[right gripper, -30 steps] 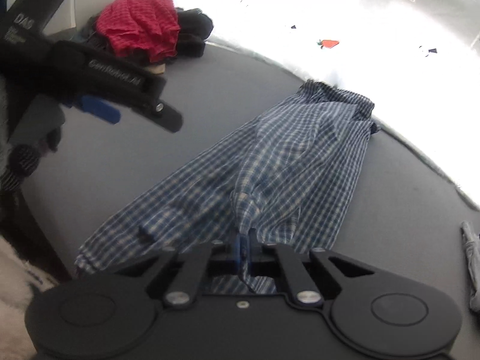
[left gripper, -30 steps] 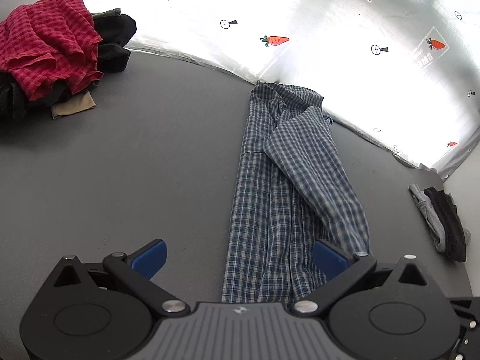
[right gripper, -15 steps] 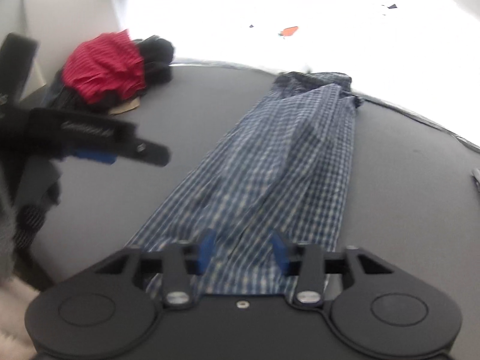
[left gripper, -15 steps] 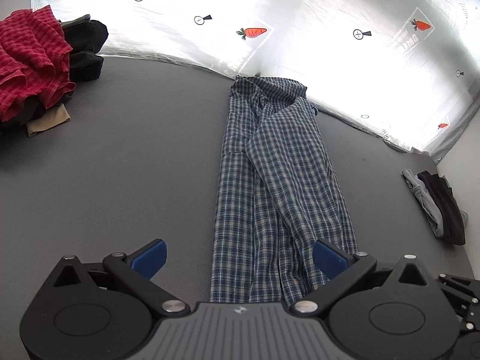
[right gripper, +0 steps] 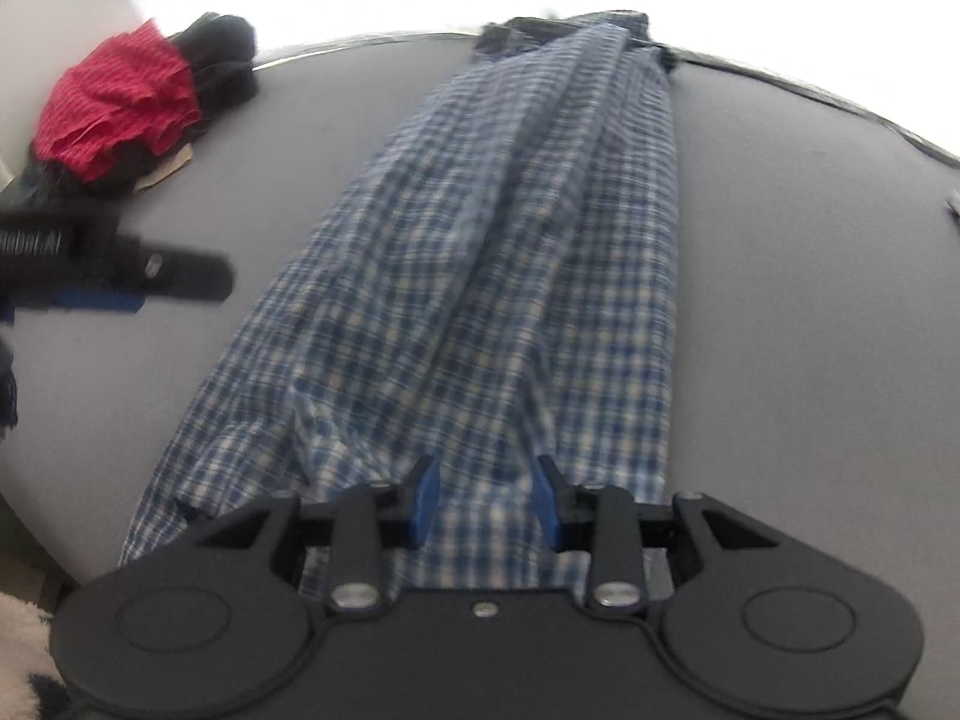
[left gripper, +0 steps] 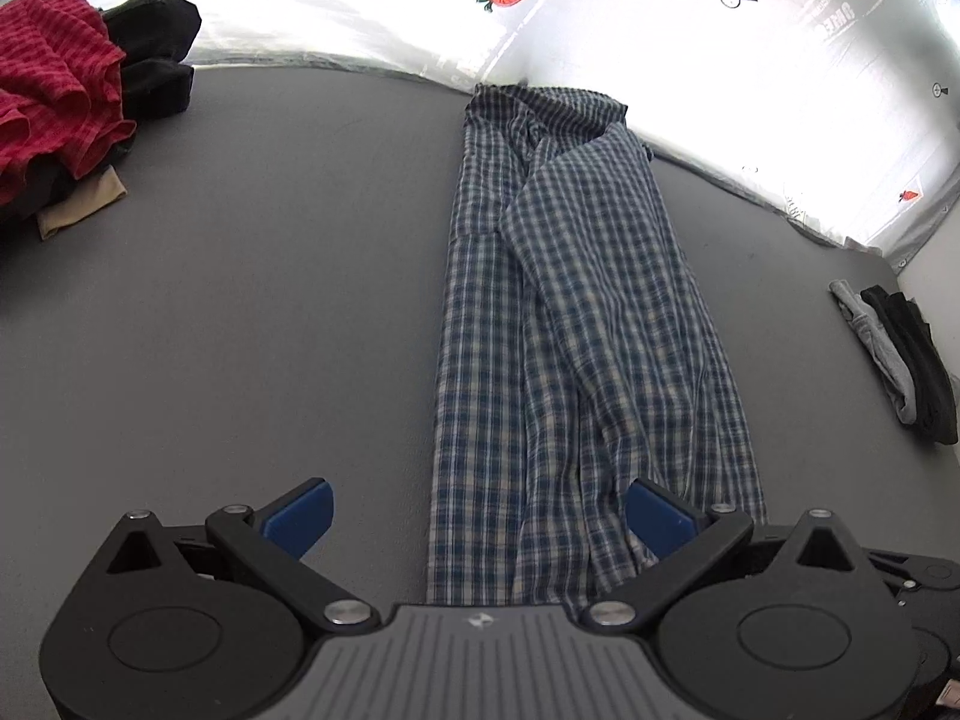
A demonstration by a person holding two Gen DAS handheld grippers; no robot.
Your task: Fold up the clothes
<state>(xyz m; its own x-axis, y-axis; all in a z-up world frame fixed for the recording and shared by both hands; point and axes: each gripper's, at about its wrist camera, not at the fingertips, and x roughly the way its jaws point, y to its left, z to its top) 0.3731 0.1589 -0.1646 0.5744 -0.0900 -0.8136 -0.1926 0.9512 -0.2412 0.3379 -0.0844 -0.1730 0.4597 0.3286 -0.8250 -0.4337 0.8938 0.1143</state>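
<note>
Grey table (left gripper: 240,312): plaid shirt (left gripper: 576,330) lay lengthwise-folded ahead; left gripper (left gripper: 477,516) and right gripper (right gripper: 483,495) gaped, empty. Next, likely: grip near hem, fold forward.

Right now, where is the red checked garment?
The red checked garment lies far left in both views, atop a pile with black clothes, well left of the blue plaid shirt.
</note>
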